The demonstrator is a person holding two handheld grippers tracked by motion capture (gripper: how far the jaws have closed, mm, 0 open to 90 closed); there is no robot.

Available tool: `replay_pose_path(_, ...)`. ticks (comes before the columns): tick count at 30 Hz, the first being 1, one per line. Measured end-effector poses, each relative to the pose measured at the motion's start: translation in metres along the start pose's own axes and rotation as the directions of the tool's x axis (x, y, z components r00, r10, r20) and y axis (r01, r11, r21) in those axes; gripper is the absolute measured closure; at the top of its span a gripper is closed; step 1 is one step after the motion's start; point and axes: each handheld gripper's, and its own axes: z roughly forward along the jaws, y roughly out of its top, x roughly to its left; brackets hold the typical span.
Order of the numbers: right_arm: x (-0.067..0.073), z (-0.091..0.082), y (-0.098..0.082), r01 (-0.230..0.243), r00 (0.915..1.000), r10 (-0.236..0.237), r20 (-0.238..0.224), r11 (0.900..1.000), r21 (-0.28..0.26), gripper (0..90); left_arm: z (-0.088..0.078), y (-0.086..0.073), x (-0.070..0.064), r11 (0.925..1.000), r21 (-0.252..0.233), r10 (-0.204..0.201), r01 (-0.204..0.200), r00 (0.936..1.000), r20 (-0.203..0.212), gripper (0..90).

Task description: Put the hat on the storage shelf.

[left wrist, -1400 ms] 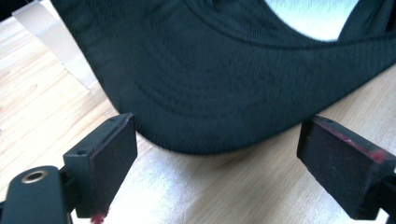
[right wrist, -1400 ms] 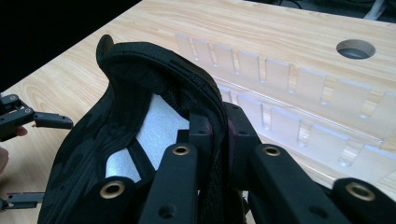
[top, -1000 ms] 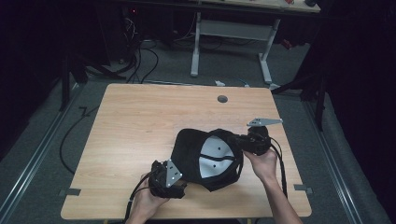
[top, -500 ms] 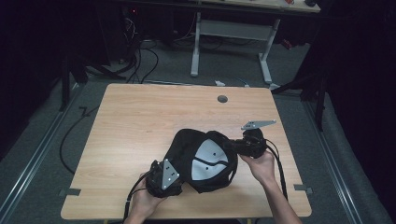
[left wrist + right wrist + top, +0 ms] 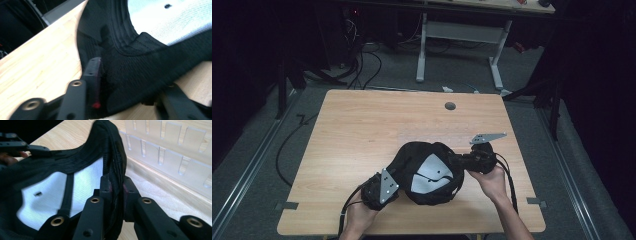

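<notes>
Two grippers, left gripper (image 5: 393,183) and right gripper (image 5: 462,162), at opposite edges of black cap (image 5: 428,172).

We note a black cap (image 5: 427,172) with a white mesh lining and black seam tape inside. Both claws, left (image 5: 379,187) and right (image 5: 479,159), are black with grey plates. The desk (image 5: 377,125) shows light wood grain; the floor is grey.

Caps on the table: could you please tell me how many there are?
1: a black cap with a white lining, lying inside-up near the table's front edge between both grippers. Nothing else there looks like a cap.
</notes>
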Motion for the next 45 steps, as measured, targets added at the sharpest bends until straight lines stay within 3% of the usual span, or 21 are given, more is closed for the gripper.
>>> replay_pose_path(10,-0.009,0.003,-0.008,-0.038,0.9986,0.036,-0.038,0.999,-0.034,79.2,-0.005,0.009,-0.001,0.9985,0.053,0.011,-0.014,0.998,0.062,71.0)
replay_pose_path(13,-0.011,0.003,-0.008,-0.046,0.9983,0.045,-0.038,0.998,-0.047,76.6,-0.006,0.011,-0.003,0.998,0.063,0.002,-0.008,0.9963,0.086,73.6)
replay_pose_path(20,-0.018,0.005,-0.007,-0.076,0.9966,0.073,-0.039,0.994,-0.082,70.8,-0.007,0.019,-0.006,0.9929,0.111,0.025,-0.041,0.9896,0.141,78.8)
replay_pose_path(26,-0.026,0.005,-0.006,-0.112,0.9937,0.11,-0.021,0.988,-0.11,59.9,-0.011,0.018,-0.012,0.9874,0.146,0.032,-0.063,0.9787,0.203,83.7)
replay_pose_path(28,-0.029,0.004,-0.006,-0.128,0.9918,0.127,-0.012,0.984,-0.125,53.3,-0.013,0.02,-0.015,0.9874,0.151,0.014,-0.049,0.9744,0.225,84.9)
replay_pose_path(33,-0.037,-0.003,-0.006,-0.167,0.9849,0.173,0.014,0.969,-0.184,44.8,-0.015,0.022,-0.021,0.9832,0.176,-0.002,-0.047,0.9632,0.269,86.5)
replay_pose_path(36,-0.04,-0.005,-0.006,-0.176,0.9821,0.185,0.033,0.965,-0.196,41.5,-0.016,0.023,-0.02,0.9824,0.183,-0.013,-0.039,0.9616,0.274,86.5)
replay_pose_path(40,-0.037,-0.007,-0.006,-0.146,0.9817,0.169,0.087,0.963,-0.226,41.1,-0.017,0.023,-0.02,0.9814,0.19,-0.027,-0.029,0.9577,0.287,86.5)
replay_pose_path(45,-0.04,-0.004,-0.006,-0.165,0.9754,0.194,0.104,0.957,-0.237,35.5,-0.018,0.024,-0.021,0.9797,0.198,-0.03,-0.031,0.954,0.298,86.5)
